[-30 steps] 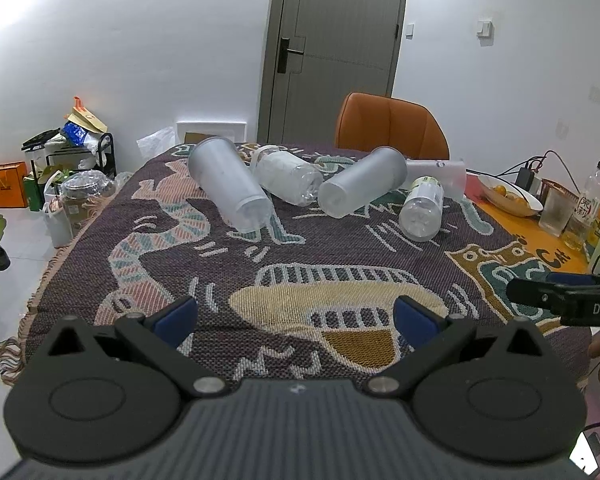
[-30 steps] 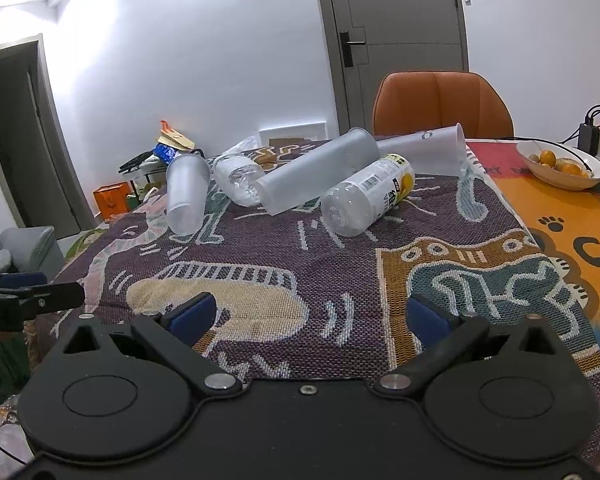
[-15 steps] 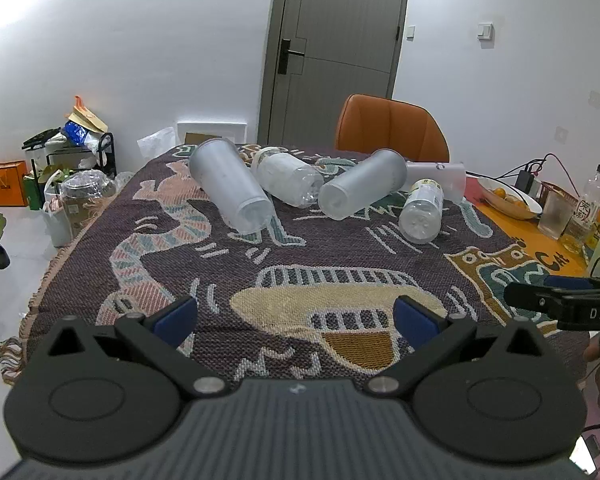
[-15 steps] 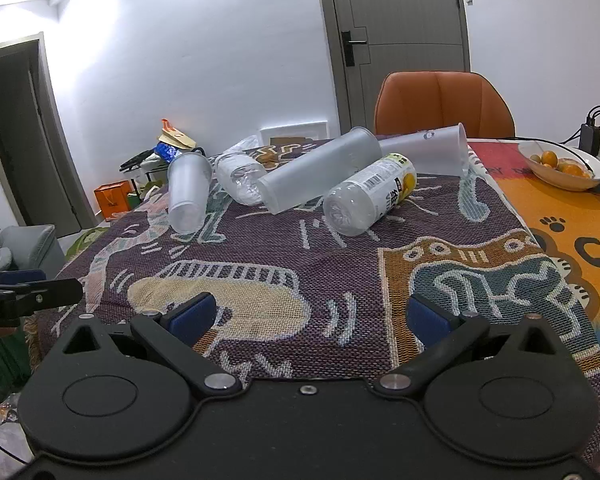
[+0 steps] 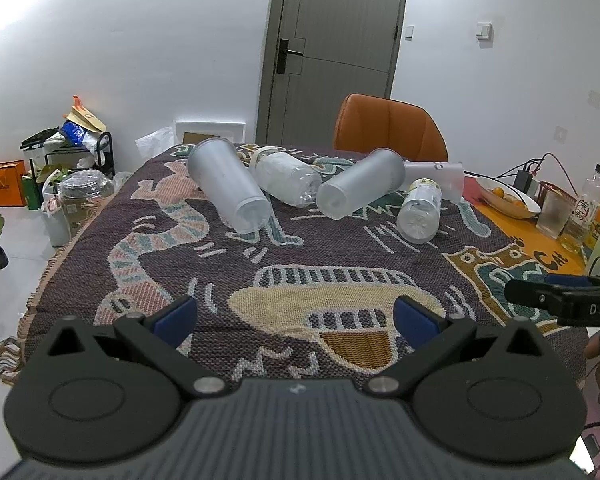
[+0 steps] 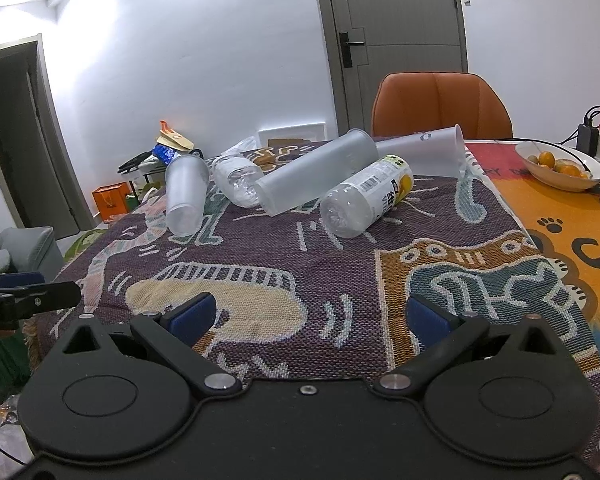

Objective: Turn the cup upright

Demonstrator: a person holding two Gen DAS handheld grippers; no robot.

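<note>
Three frosted plastic cups lie on their sides at the far end of the patterned cloth: a left cup [image 5: 228, 184] [image 6: 186, 194], a middle cup [image 5: 360, 188] [image 6: 316, 176], and a clear cup at the back right [image 5: 436, 180] [image 6: 424, 152]. Two plastic bottles lie among them: a clear one [image 5: 284, 178] [image 6: 236, 180] and a labelled one [image 5: 420, 210] [image 6: 366, 196]. My left gripper [image 5: 296, 318] is open and empty, well short of the cups. My right gripper [image 6: 310, 316] is open and empty too, over the near part of the cloth.
An orange chair [image 5: 388, 128] stands behind the table. A bowl of oranges [image 6: 560, 162], a glass [image 5: 554, 214] and a bottle [image 5: 586, 208] stand on the orange mat at right. Clutter and an orange bag [image 5: 6, 182] sit on the floor at left.
Both grippers have drifted slightly, so the view has shifted a little. The cups and bottles have not moved, and both grippers stay open.
</note>
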